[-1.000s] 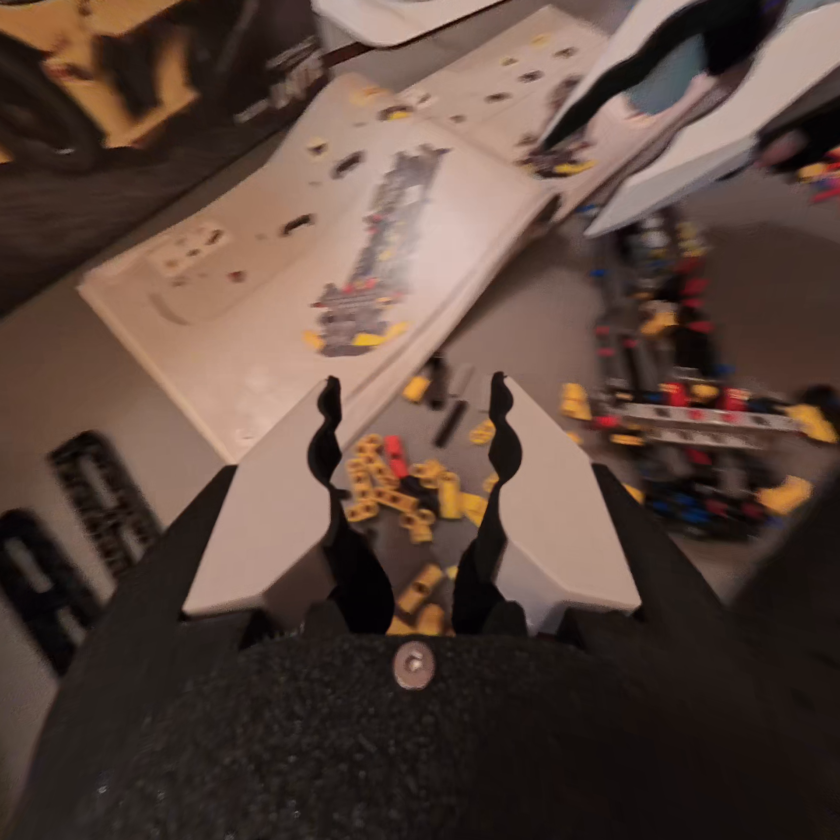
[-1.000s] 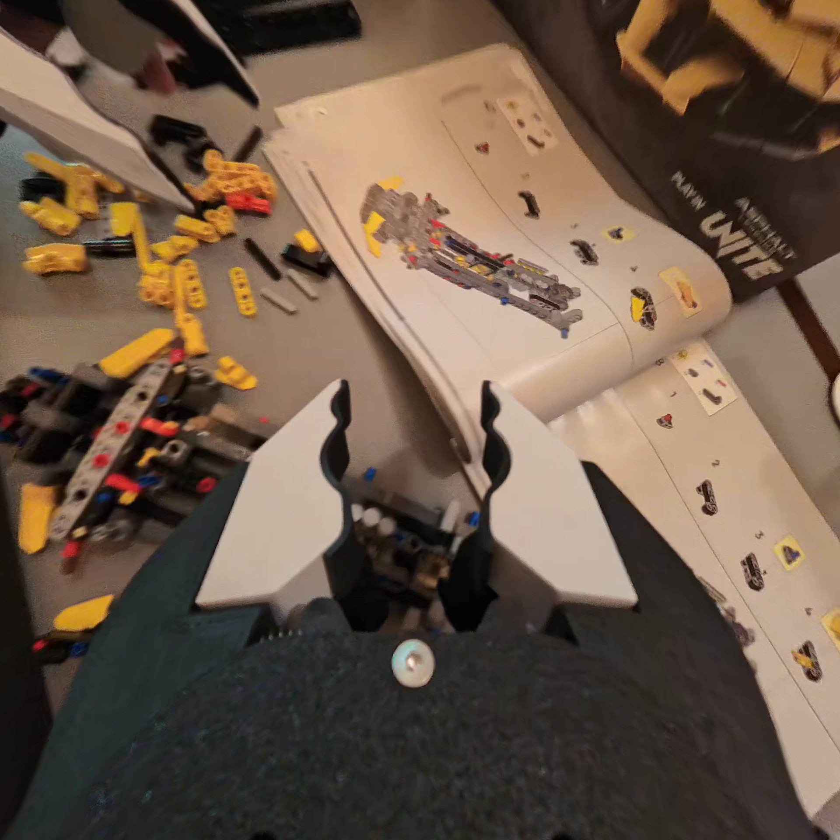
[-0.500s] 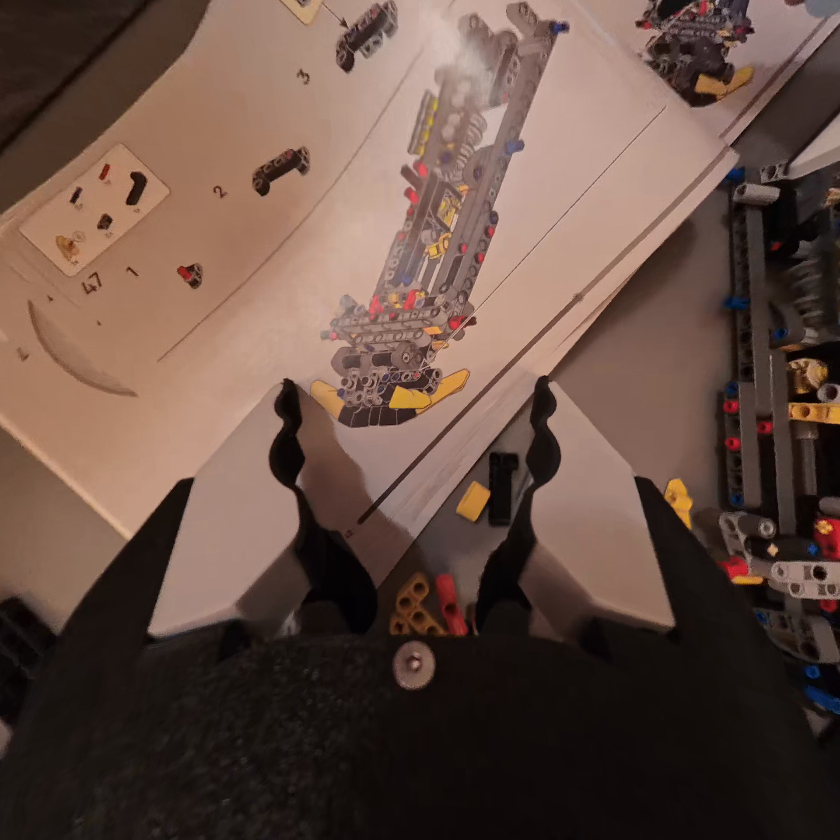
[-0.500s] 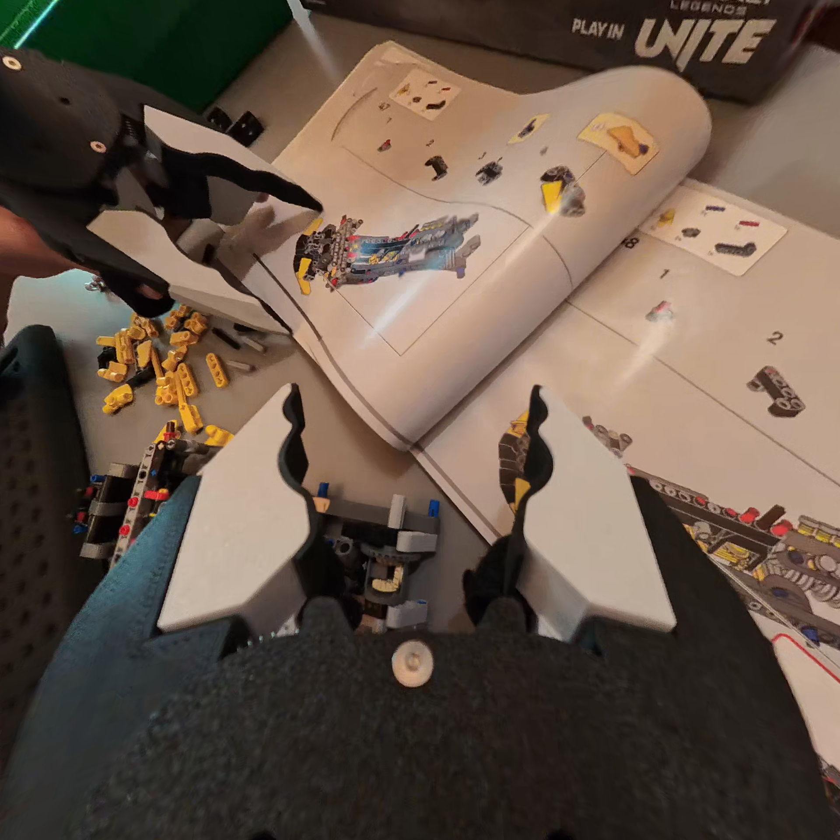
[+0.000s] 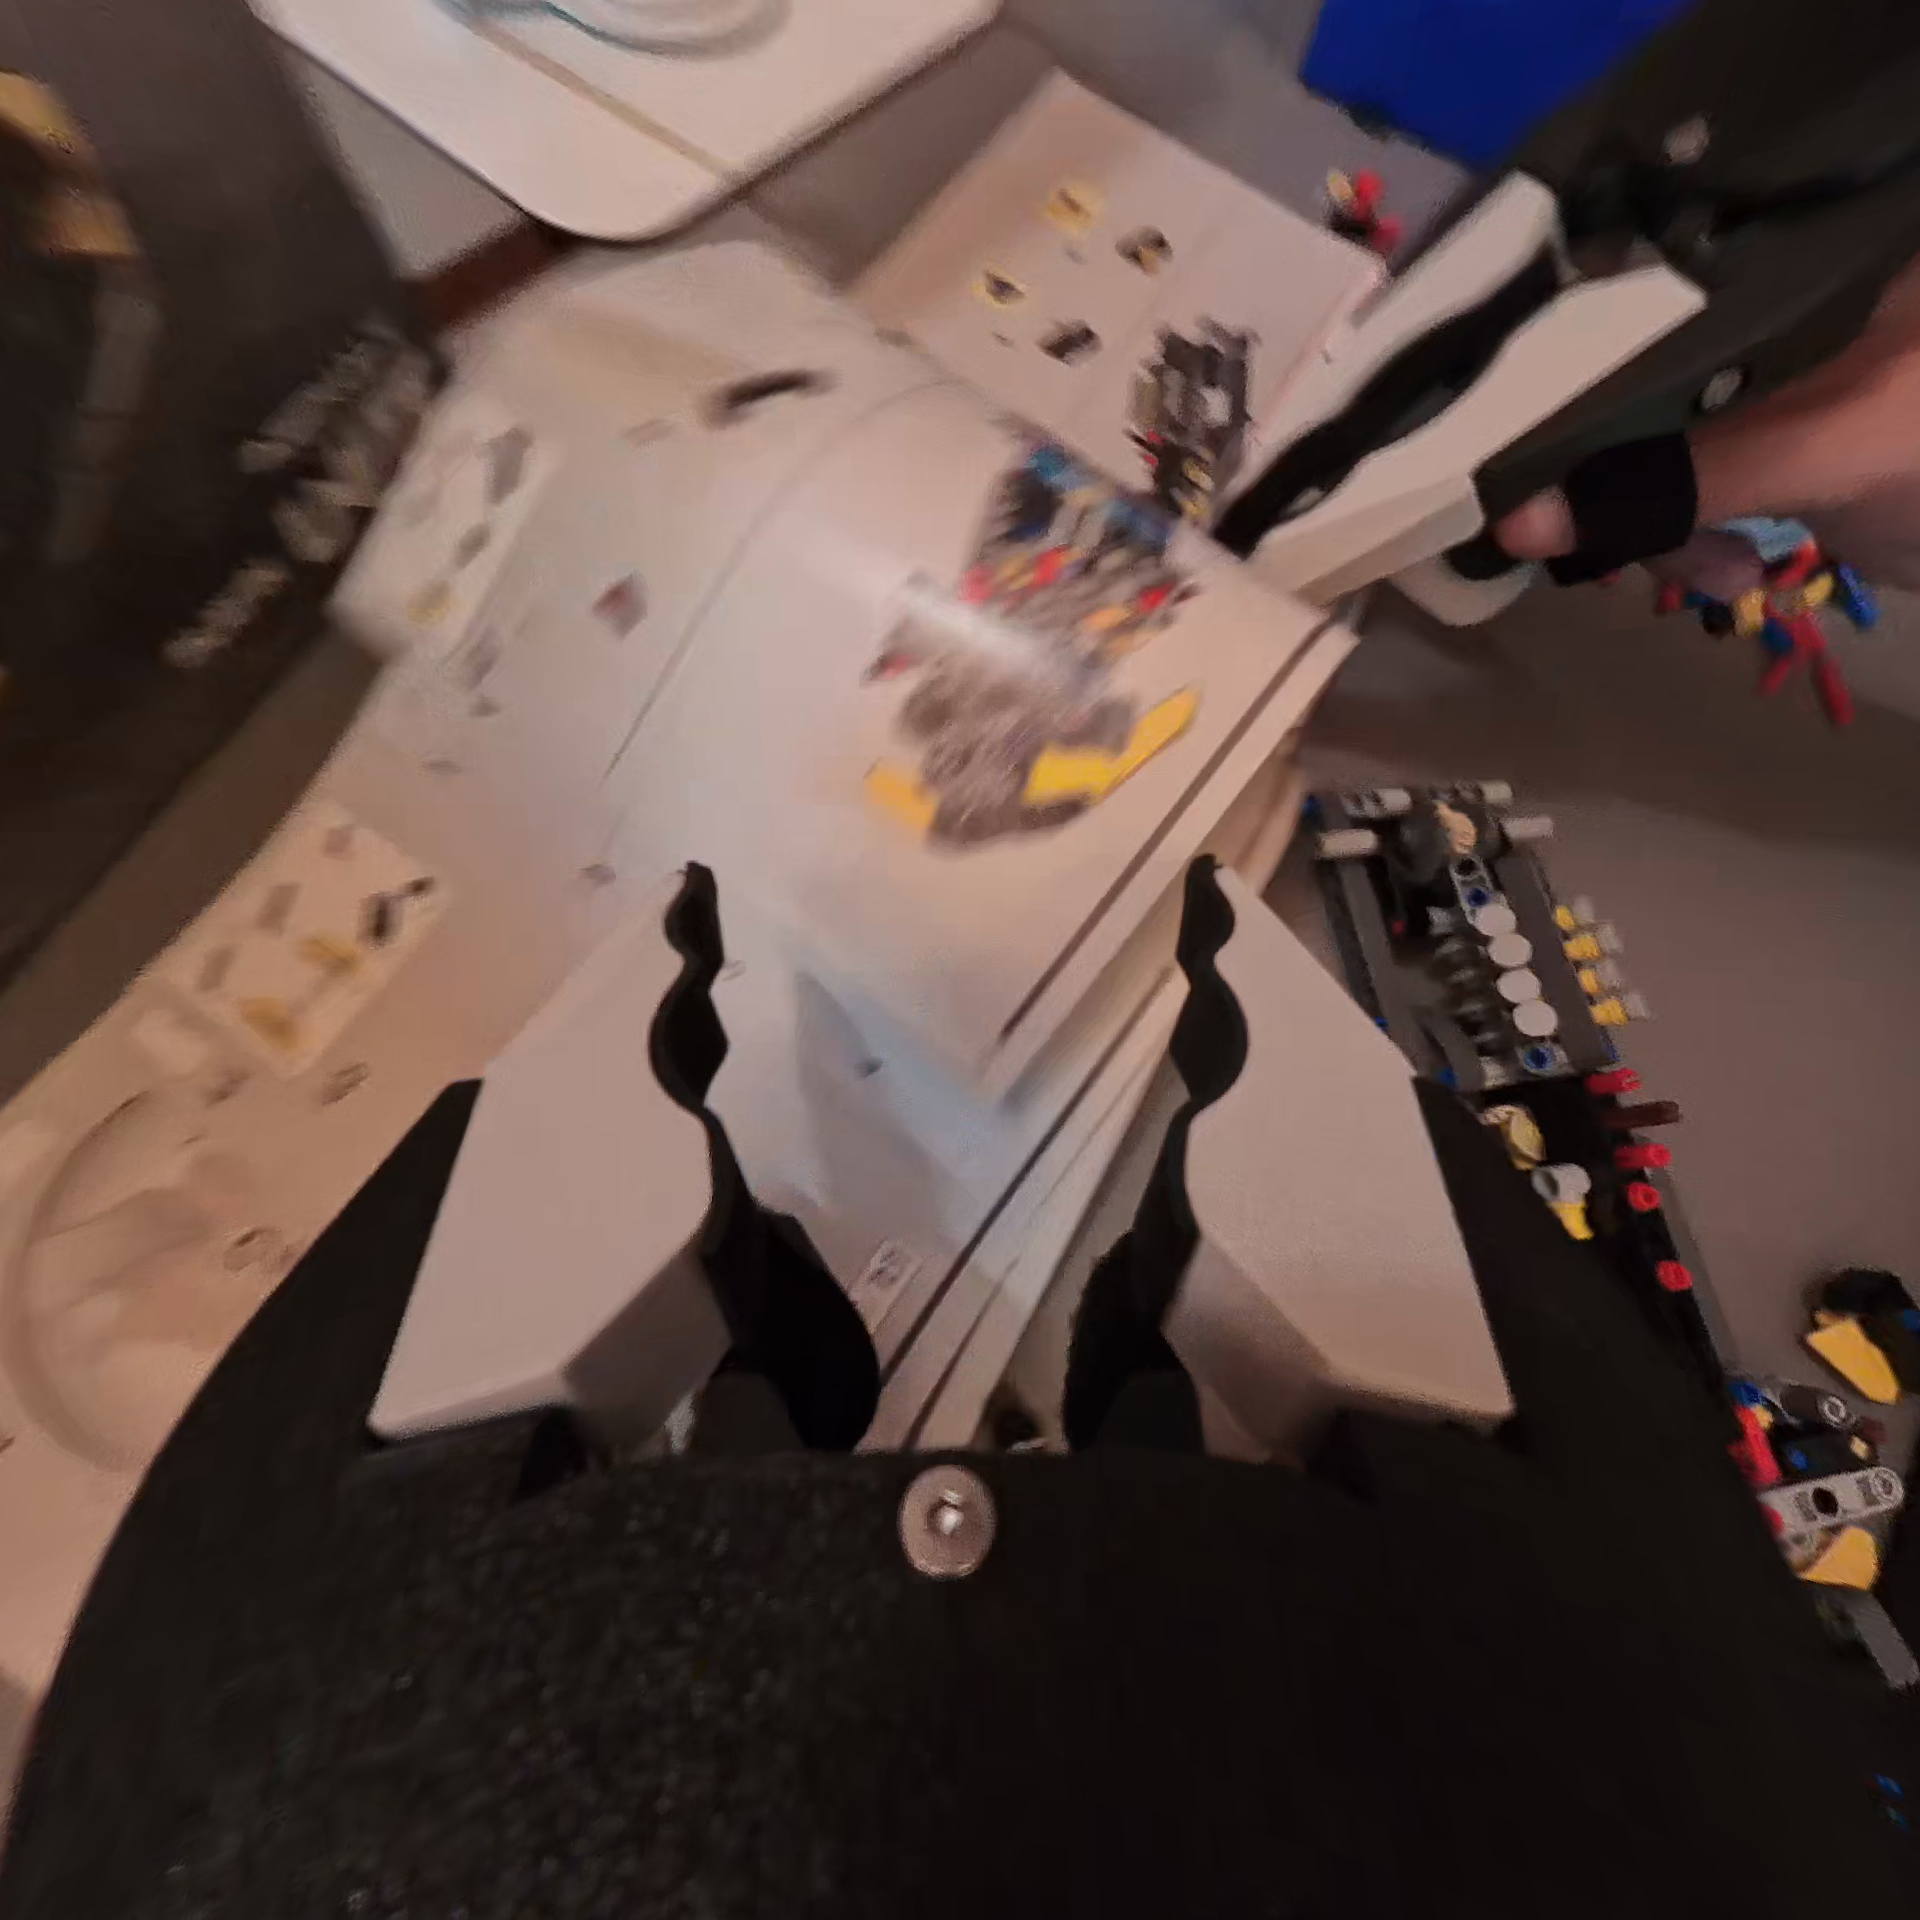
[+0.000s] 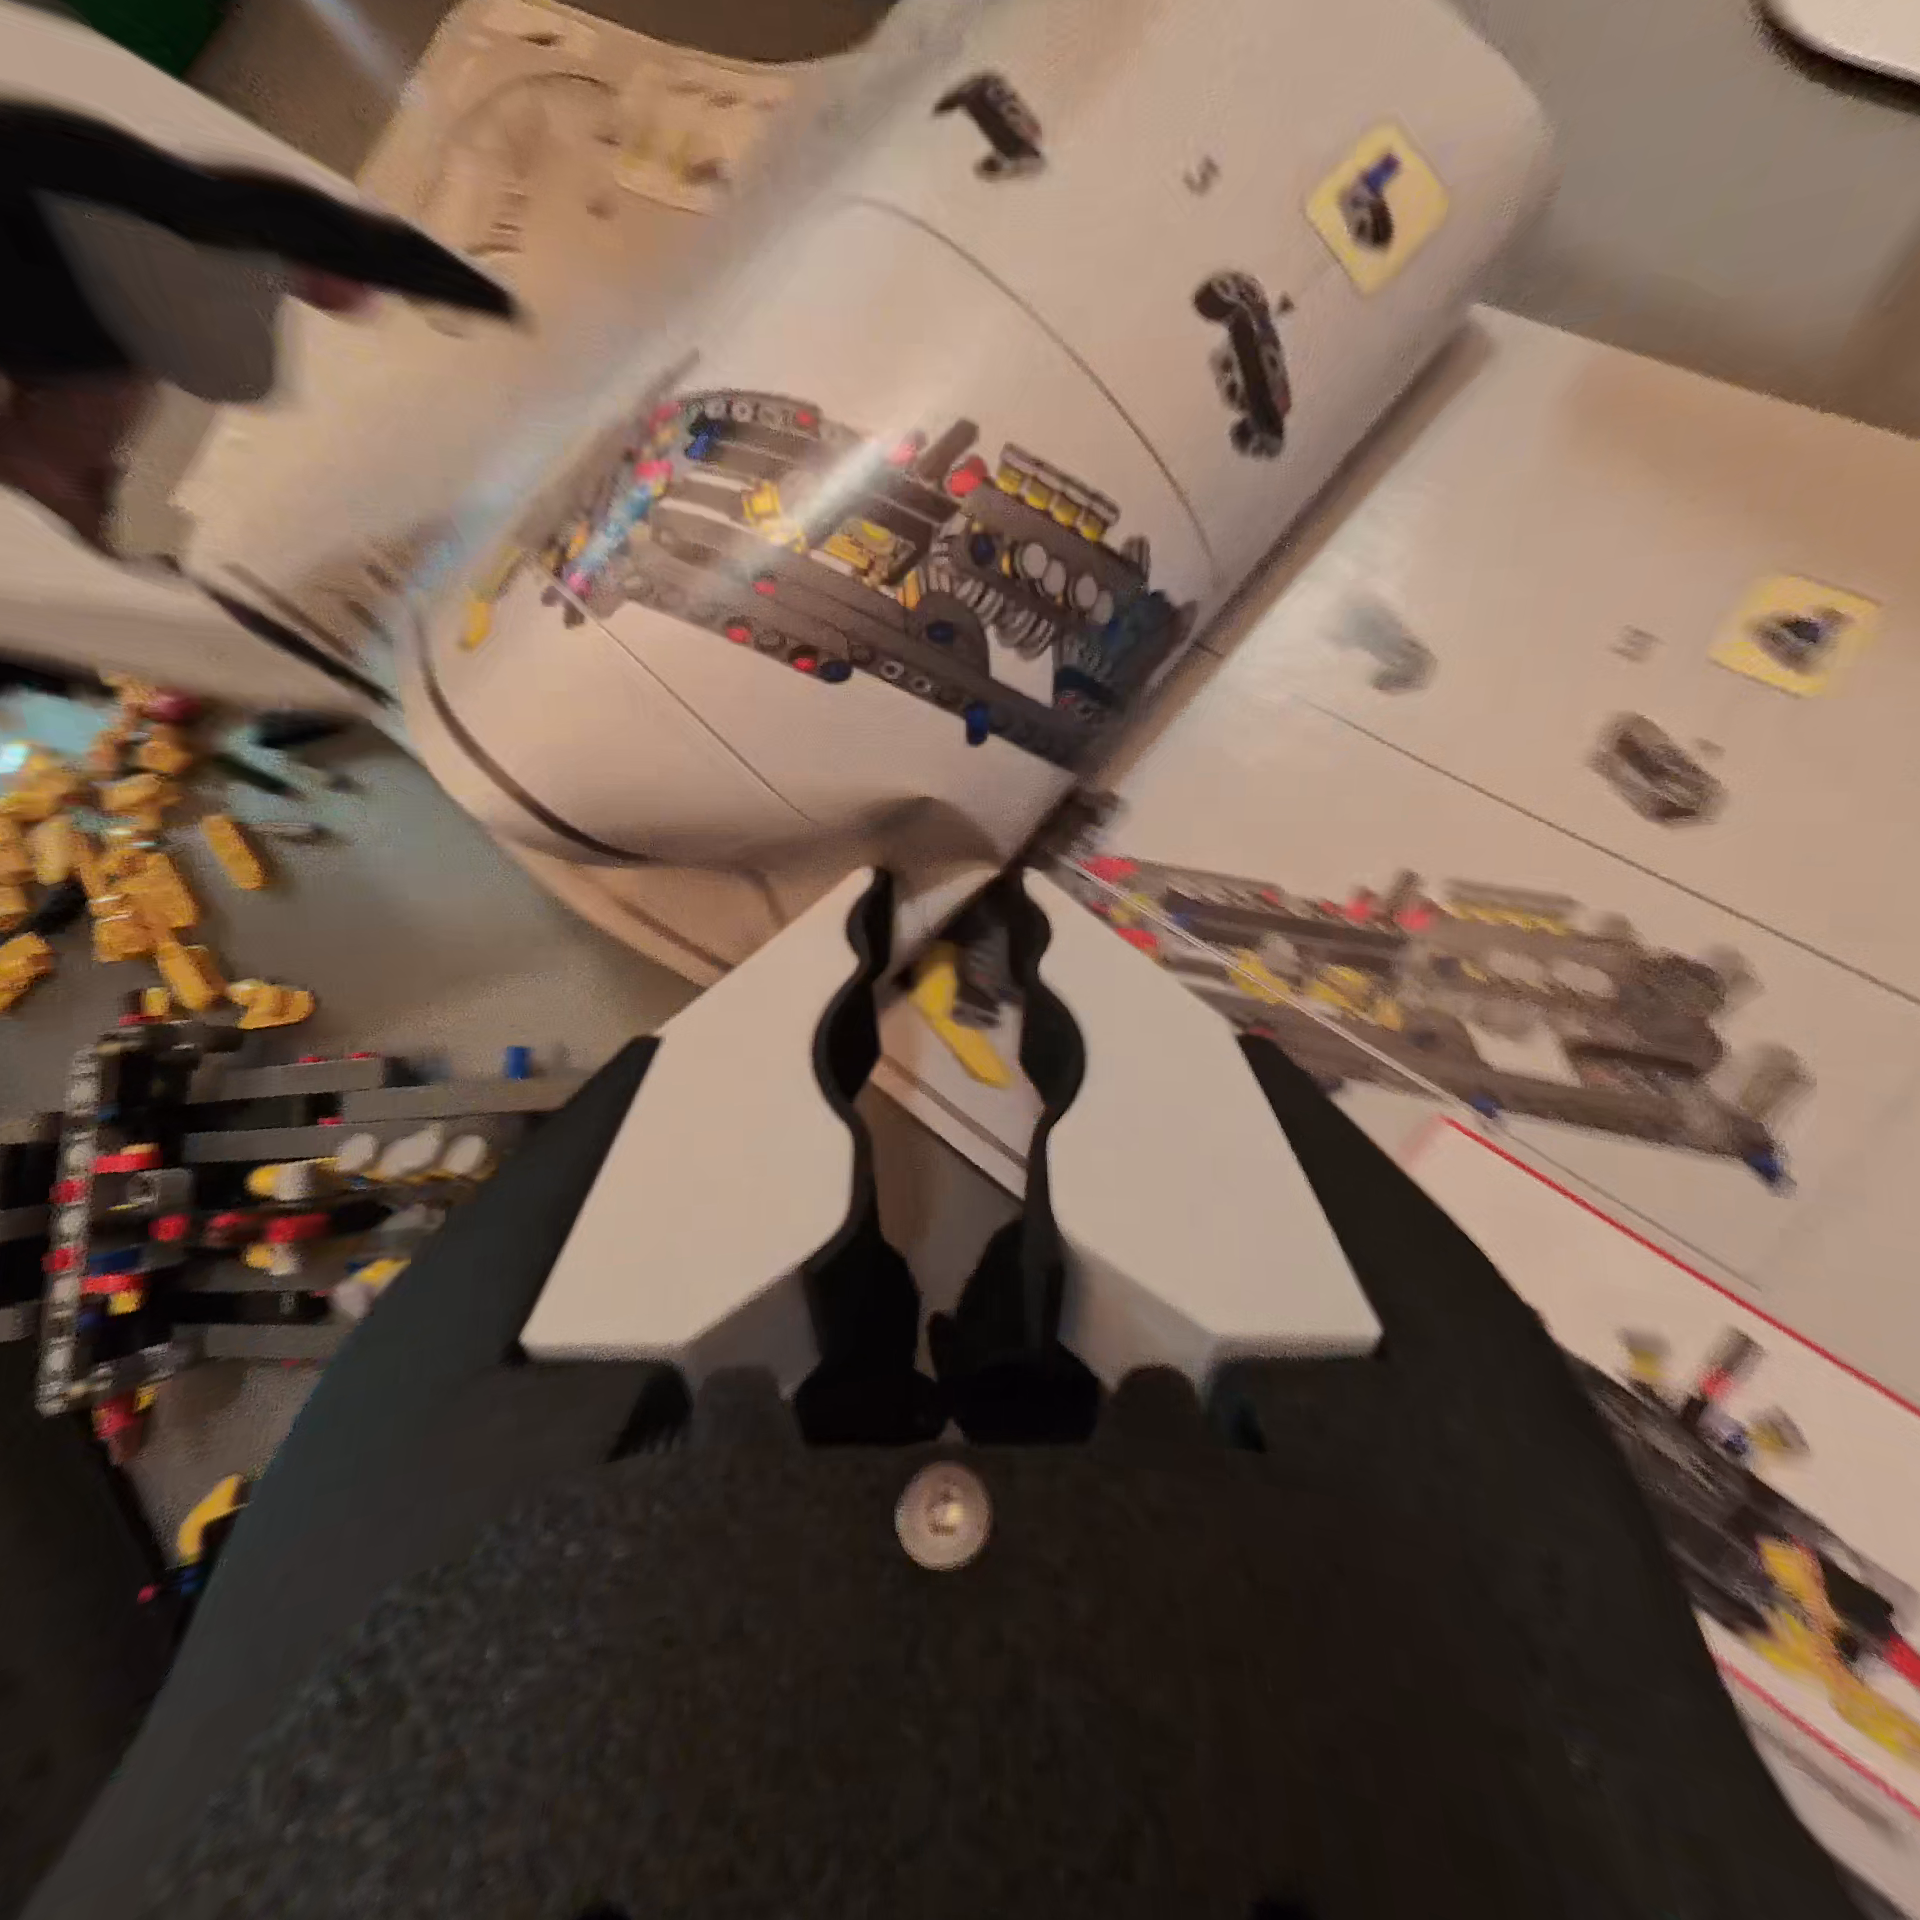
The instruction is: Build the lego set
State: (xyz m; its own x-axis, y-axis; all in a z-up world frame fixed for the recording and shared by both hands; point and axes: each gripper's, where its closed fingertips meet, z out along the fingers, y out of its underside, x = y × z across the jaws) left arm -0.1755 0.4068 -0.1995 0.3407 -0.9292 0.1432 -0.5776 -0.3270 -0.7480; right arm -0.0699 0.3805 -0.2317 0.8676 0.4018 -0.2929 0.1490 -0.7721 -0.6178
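Observation:
The open instruction booklet [image 5: 831, 675] lies on the grey table, and one page [image 6: 935, 312] stands curled up. My left gripper [image 5: 945, 883] is open and empty, hovering over the booklet's near page. My right gripper [image 6: 945, 883] has its jaws narrowed to a small gap at the lower corner of the curled page, with nothing clearly held. It also shows in the left wrist view [image 5: 1236, 520], at the page's far edge. The half-built grey and black chassis [image 5: 1475, 987] lies to the right of the booklet and also shows in the right wrist view [image 6: 208, 1195].
Loose yellow pieces [image 6: 135, 894] lie in a heap beyond the chassis. More small coloured parts [image 5: 1787, 613] sit under the person's hand [image 5: 1818, 468]. The dark set box [image 5: 125, 416] stands behind the booklet, next to a white board [image 5: 644, 94].
My right gripper has moved forward to the curled page's corner and its jaws have narrowed. My left gripper has drawn back and swung over the booklet, still open. The page curls higher.

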